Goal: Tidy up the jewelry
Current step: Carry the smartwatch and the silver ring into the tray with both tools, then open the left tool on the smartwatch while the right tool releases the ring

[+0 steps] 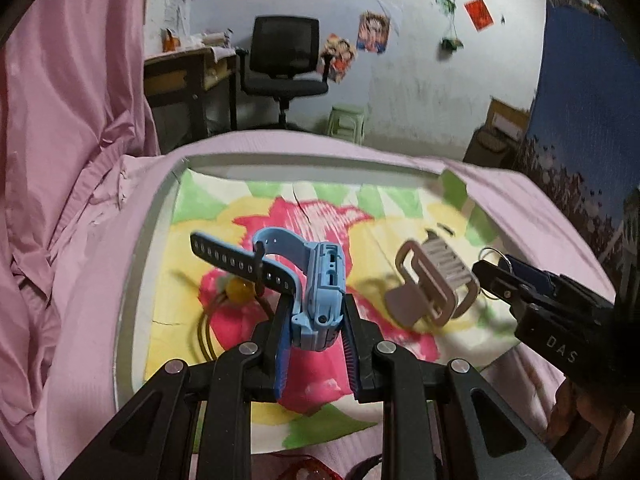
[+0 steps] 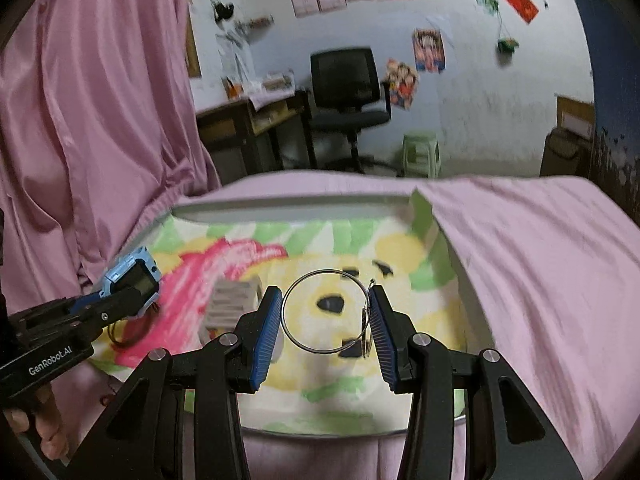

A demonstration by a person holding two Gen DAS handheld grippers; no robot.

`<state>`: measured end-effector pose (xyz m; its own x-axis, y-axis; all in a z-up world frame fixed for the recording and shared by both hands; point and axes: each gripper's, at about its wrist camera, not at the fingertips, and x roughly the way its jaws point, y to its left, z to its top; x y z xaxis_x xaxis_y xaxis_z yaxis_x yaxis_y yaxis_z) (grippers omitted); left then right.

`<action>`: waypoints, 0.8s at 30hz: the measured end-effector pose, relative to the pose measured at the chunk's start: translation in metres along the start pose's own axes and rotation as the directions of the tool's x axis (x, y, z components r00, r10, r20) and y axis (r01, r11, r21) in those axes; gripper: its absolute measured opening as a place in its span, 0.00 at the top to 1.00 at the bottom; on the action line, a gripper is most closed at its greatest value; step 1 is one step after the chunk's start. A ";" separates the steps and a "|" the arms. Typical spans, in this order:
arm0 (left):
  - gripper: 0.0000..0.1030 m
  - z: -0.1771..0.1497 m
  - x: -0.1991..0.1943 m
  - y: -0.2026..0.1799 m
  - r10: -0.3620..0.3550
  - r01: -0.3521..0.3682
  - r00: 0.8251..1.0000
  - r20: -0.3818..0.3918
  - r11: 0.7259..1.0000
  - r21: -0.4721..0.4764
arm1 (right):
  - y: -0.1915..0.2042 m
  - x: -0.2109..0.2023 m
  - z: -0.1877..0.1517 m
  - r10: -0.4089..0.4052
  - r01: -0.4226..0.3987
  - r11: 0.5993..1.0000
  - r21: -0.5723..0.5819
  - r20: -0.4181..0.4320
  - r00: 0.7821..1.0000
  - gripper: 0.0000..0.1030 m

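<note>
My left gripper [image 1: 316, 312] is shut on a light blue watch [image 1: 320, 292] with a dark strap, held above the colourful cartoon mat [image 1: 280, 208]; it also shows in the right wrist view [image 2: 134, 276]. My right gripper [image 2: 324, 312] is shut on a thin silver hoop earring [image 2: 325, 312], held across the pads; it appears at the right of the left wrist view [image 1: 496, 272]. A beige hair claw clip [image 1: 432, 280] lies on the mat between the grippers. A yellow bead on a brown cord [image 1: 236, 292] lies under the watch.
The mat lies in a white-rimmed tray [image 1: 132, 264] on a pink sheet [image 2: 540, 248]. A pink curtain [image 1: 68, 100] hangs at left. An office chair [image 1: 286, 60], a desk [image 1: 184, 80] and a green stool [image 2: 422, 152] stand beyond.
</note>
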<state>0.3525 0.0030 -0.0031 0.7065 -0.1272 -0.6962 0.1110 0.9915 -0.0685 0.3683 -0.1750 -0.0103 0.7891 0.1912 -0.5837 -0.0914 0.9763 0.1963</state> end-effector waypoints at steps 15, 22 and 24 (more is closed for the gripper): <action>0.65 -0.003 0.008 -0.001 -0.013 0.013 0.995 -0.100 1.000 0.003 | 0.003 0.030 -0.016 -0.002 -0.004 1.000 -0.026 -0.207 0.978 0.61; 0.47 -0.008 -0.017 0.008 -0.012 0.011 1.000 -0.015 0.999 -0.047 | 0.002 0.015 -0.014 0.014 -0.018 1.000 -0.020 -0.162 0.987 0.48; 0.45 -0.011 -0.027 0.009 -0.016 0.017 1.000 0.022 0.998 -0.060 | 0.002 0.003 -0.014 0.023 -0.026 0.999 -0.023 -0.125 0.992 0.47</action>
<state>0.3268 0.0159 0.0077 0.7198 -0.1433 -0.6792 0.0809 0.9891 -0.1229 0.3624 -0.1715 -0.0229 0.7048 0.2252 -0.6727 -0.1259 0.9729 0.1938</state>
